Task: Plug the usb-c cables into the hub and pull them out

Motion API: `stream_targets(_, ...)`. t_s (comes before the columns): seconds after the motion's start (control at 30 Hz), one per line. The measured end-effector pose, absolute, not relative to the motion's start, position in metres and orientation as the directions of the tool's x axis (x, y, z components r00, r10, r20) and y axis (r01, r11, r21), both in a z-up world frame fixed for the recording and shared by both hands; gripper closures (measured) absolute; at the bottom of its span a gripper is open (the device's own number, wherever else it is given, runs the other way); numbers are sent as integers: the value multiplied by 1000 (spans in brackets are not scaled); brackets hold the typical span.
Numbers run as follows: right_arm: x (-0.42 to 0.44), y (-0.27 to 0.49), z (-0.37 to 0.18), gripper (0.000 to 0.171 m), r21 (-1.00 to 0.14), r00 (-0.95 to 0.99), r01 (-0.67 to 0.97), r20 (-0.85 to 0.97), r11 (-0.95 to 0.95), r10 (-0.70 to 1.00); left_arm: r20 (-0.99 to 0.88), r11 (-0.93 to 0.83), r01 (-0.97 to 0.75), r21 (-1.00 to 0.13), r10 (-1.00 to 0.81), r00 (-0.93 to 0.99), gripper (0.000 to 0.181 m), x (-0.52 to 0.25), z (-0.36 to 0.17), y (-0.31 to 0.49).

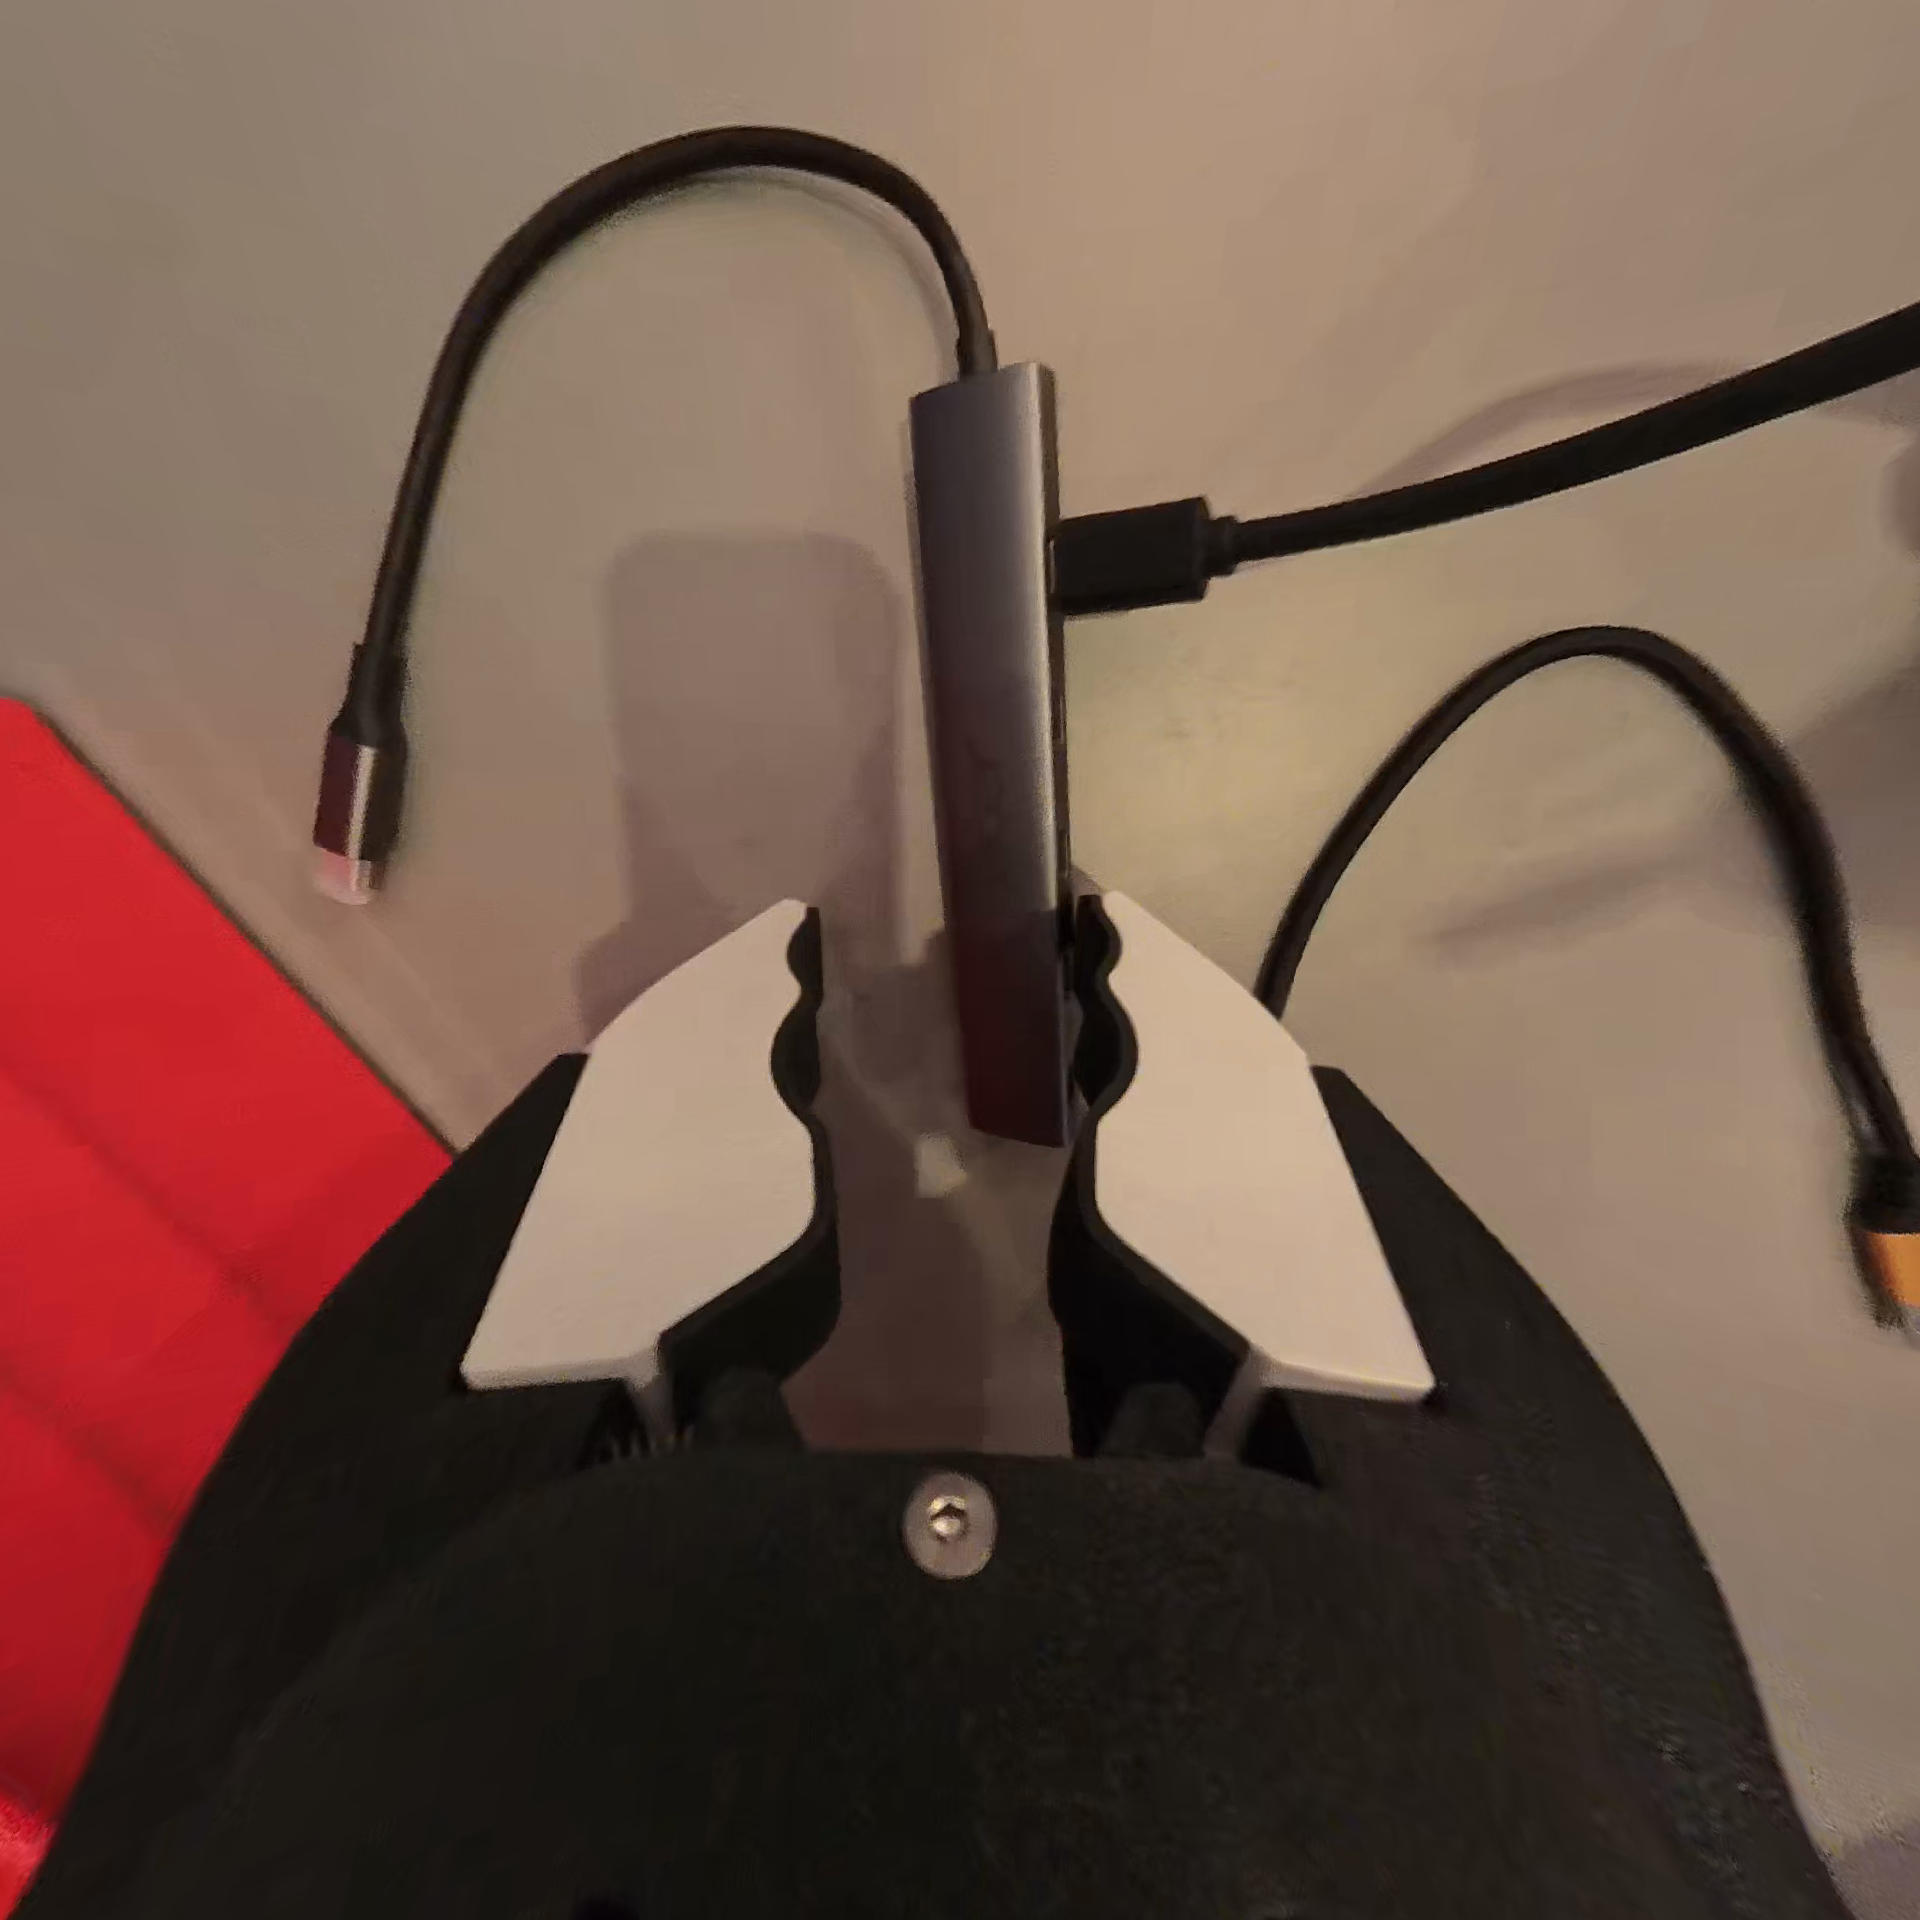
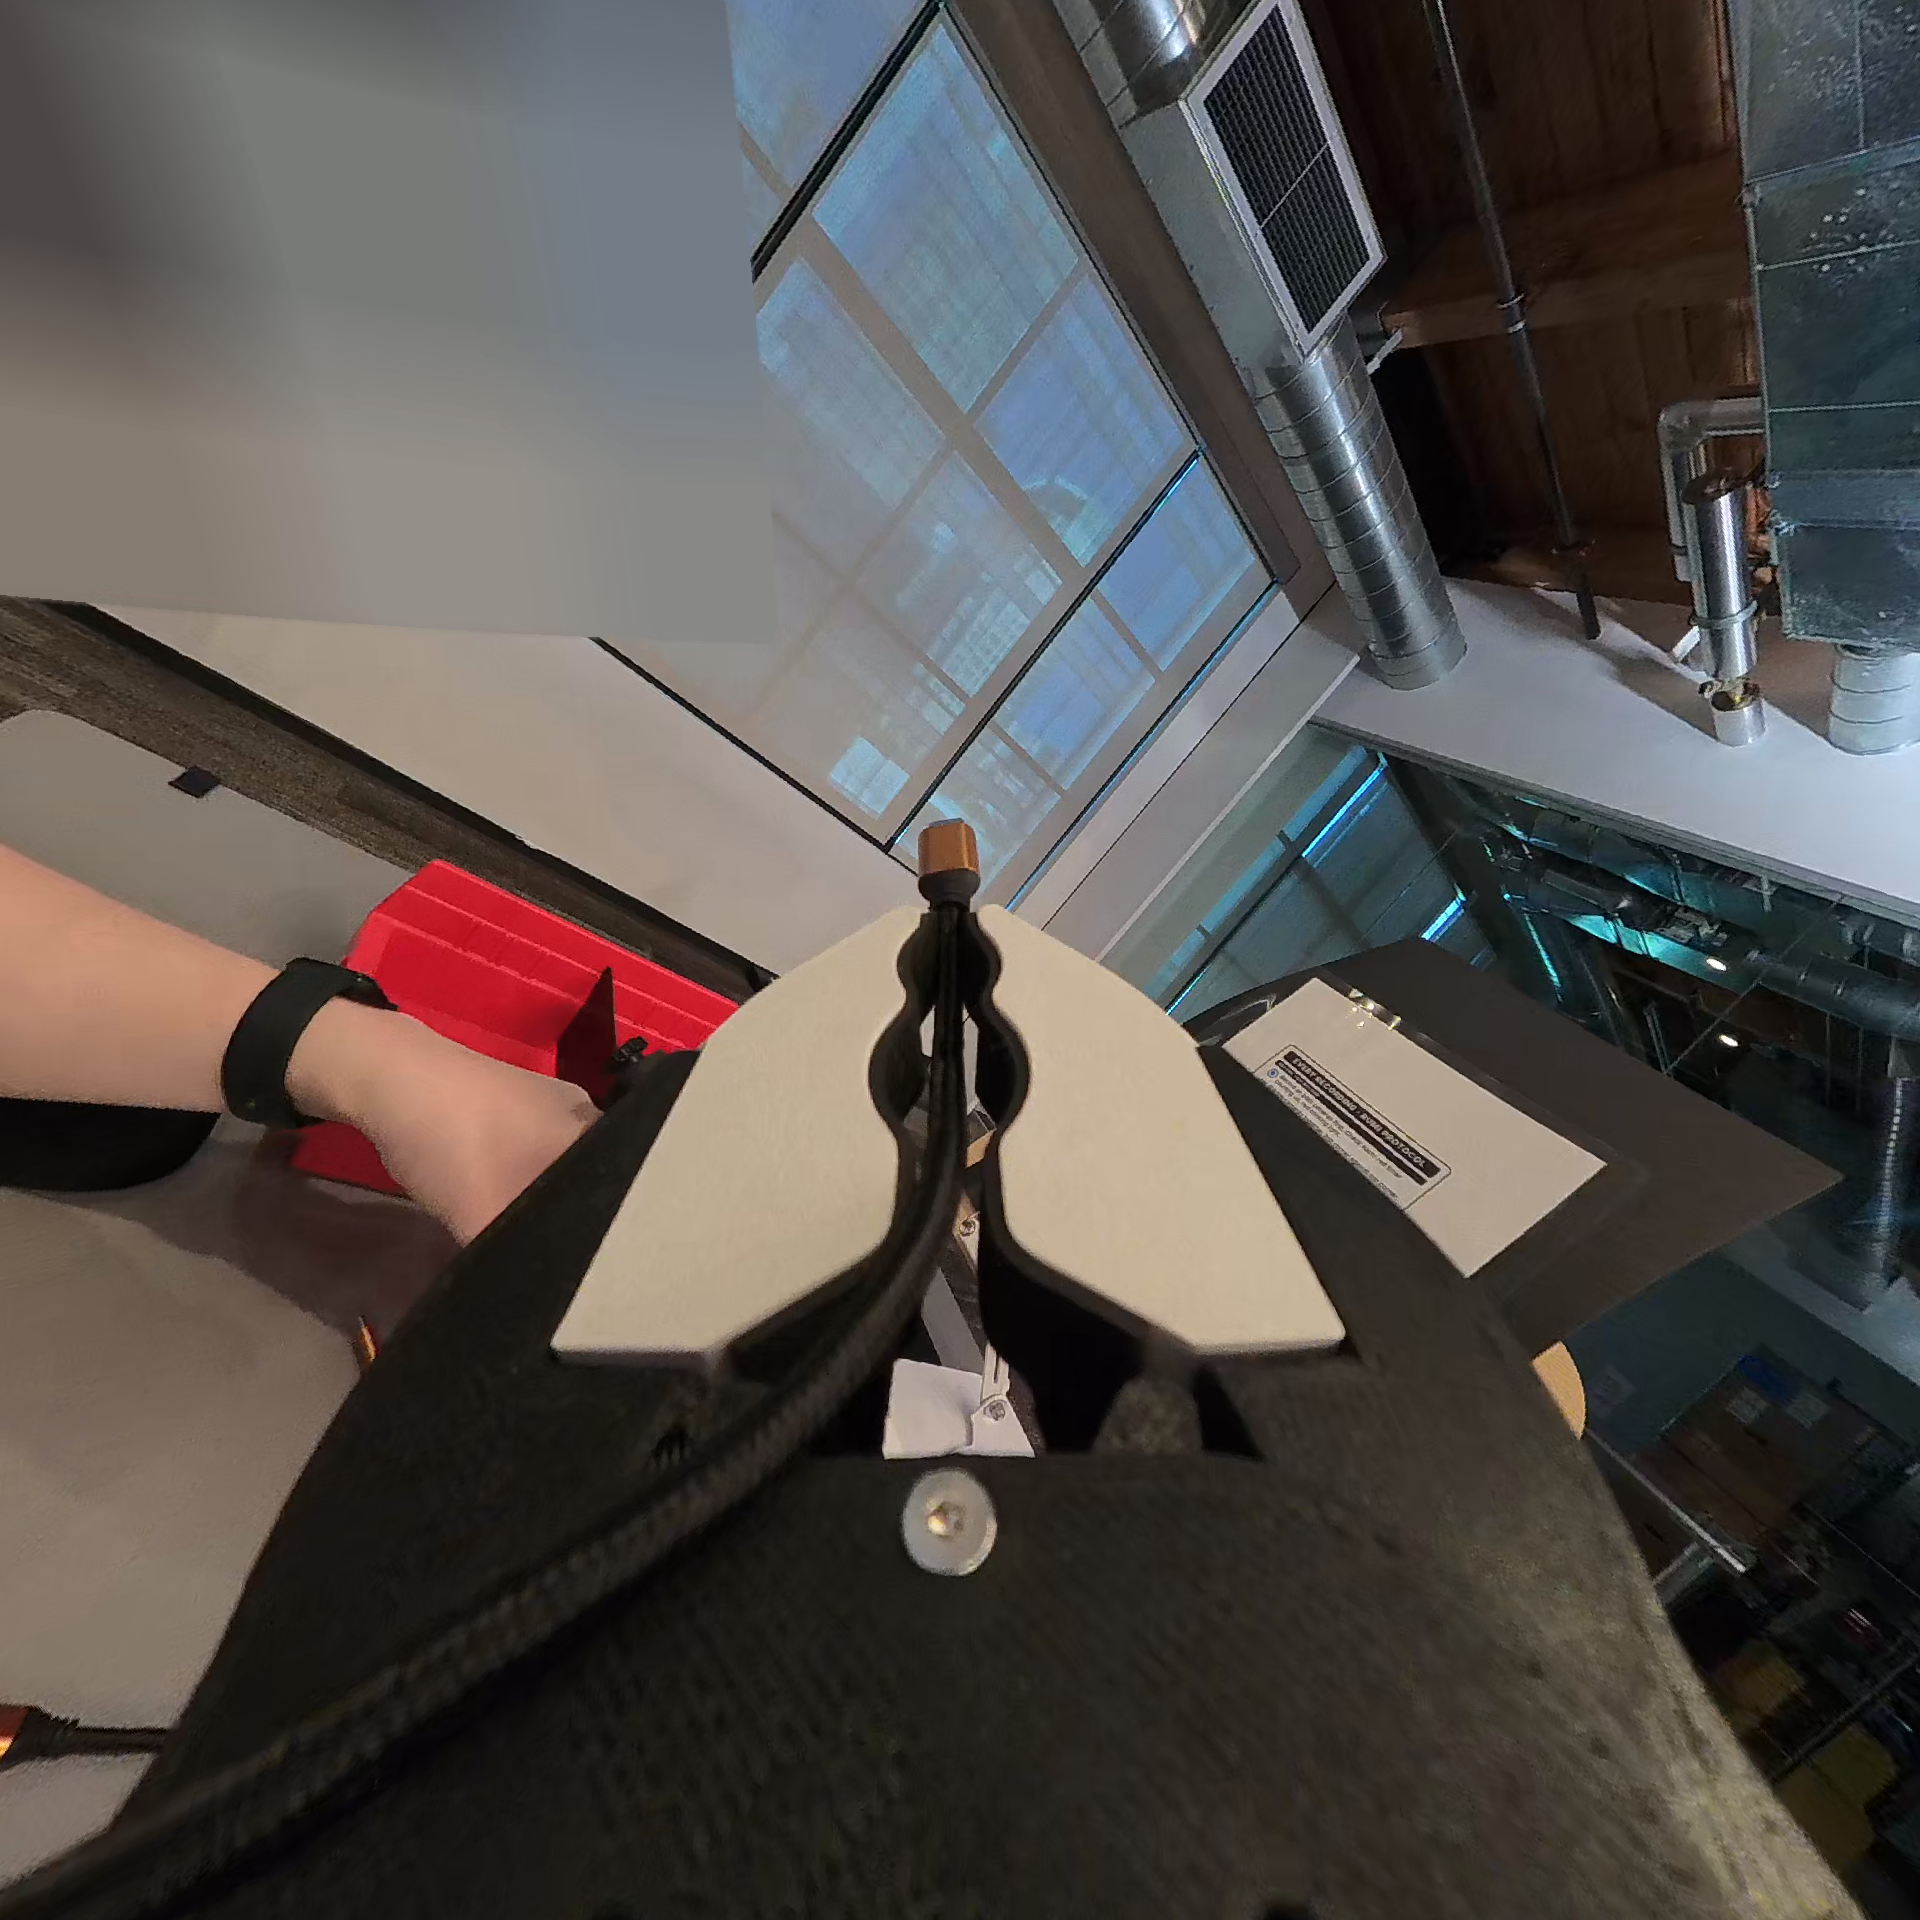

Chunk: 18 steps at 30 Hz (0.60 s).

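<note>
In the left wrist view a slim grey hub lies on the pale table, its near end between my left gripper's open jaws. It touches the right finger and stands apart from the left one. A black usb-c plug sits in the hub's right side. The hub's own tail cable loops left to a loose plug. A cable with an orange plug lies at the right. My right gripper is shut on a black braided cable, raised and pointing up. That cable's orange plug sticks out past the fingertips.
A red bin stands at the left of the table and also shows in the right wrist view. A person's hand with a black wristband is beside it. A window and ducts are beyond. Another orange plug lies at lower left. The tips of one gripper are about 40 cm away from the tips of the other. Measured from the fingertips, the black usb-c plug is 6 cm or so from the left gripper and 35 cm from the right.
</note>
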State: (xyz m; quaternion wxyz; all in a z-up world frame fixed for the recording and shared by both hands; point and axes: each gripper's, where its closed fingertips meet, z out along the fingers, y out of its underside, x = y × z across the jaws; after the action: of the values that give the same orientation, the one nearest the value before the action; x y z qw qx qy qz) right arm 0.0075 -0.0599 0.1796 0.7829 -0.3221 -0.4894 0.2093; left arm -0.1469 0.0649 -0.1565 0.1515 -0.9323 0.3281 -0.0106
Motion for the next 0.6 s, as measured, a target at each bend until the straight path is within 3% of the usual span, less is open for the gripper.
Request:
stream_targets(0.27,13,-59,181,166,-708,443,-12,629,706,639,-278,-674,-653,-345,-591,757,141,-149,-155,65)
stream_targets(0.37,16,-64,185,166,-700,450,-28,628,713,635,-365,-603,-698,-387,-594,717,154,-145,-154,61)
stream_targets(0.5,20,-70,189,166,-691,453,-49,628,721,633,-515,-531,-784,-320,-597,615,166,-149,-155,63)
stream_targets(0.6,20,-74,190,166,-688,446,-52,632,724,633,-495,-544,-783,-301,-613,616,166,-152,-155,64)
